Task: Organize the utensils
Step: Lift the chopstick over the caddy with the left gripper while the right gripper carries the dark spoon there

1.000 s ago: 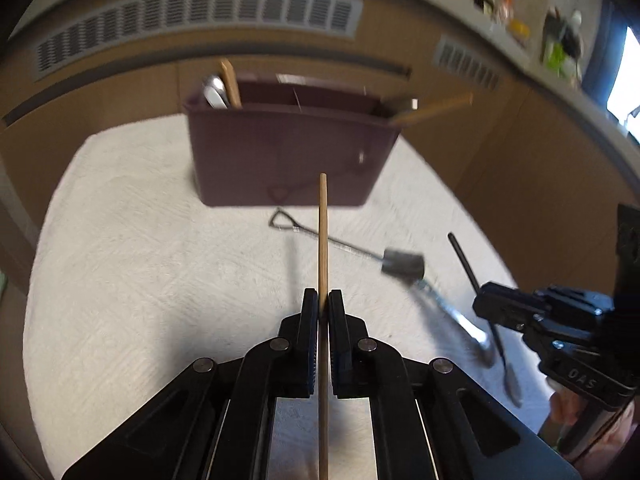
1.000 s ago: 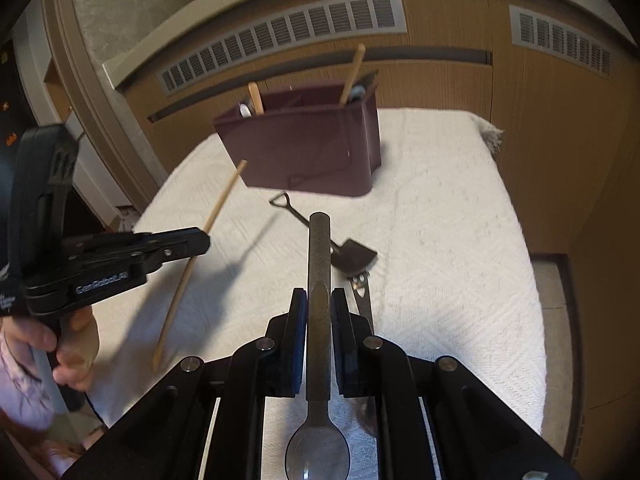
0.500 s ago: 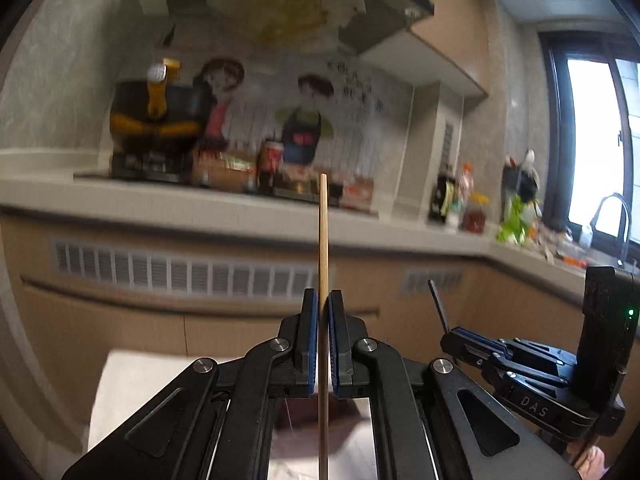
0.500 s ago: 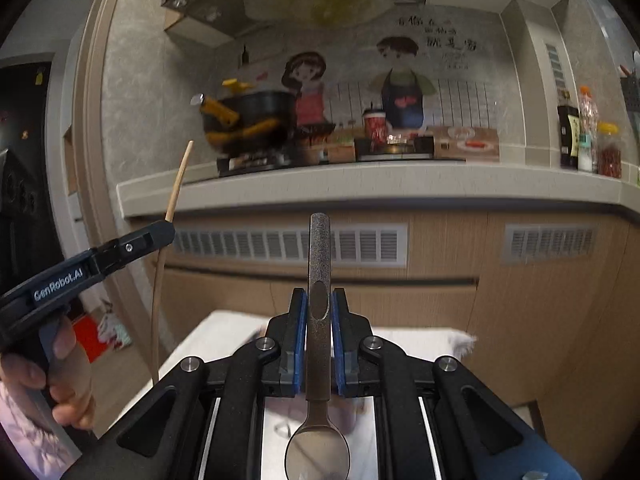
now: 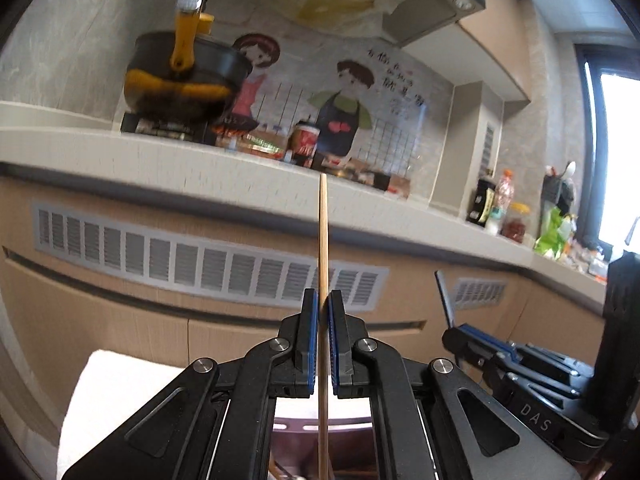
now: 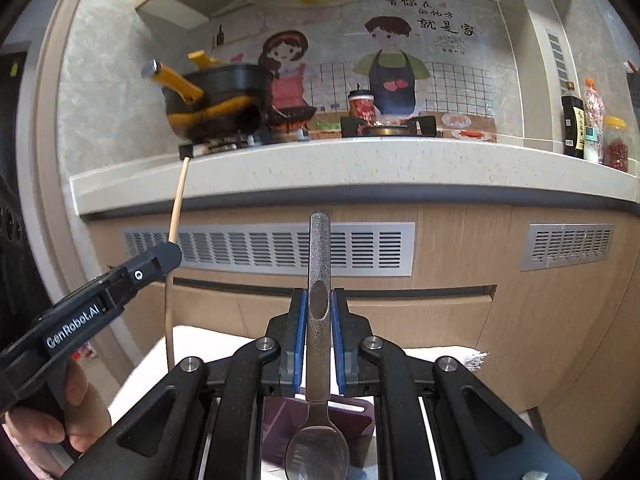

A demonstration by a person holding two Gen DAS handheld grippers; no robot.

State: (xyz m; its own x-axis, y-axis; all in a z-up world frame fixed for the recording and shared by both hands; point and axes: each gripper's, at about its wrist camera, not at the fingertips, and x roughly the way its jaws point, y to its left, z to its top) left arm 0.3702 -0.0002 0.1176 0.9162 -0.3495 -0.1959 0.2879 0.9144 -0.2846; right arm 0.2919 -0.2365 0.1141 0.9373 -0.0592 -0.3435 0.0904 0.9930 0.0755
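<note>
**Both utensils held upright over the holder, drop not yet made**

The left tongs (image 5: 323, 340) are clamped on a wooden chopstick (image 5: 323, 240), the right tongs (image 6: 319, 336) on a spoon (image 6: 318, 432), bowl down. The purple holder (image 6: 320, 410) sits directly beneath each. The cameras face the kitchen wall, so compartments are barely visible; a release could miss the slot, or the thin chopstick could tip out.

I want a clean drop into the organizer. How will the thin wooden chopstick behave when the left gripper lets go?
The thin wooden chopstick, pinched upright mid-length in the left gripper, looks straight and unbent, so probably stiff. It is slender, so likely light. It appears round, so it may roll if it lands flat or lean once inside the purple plastic organizer.
</note>
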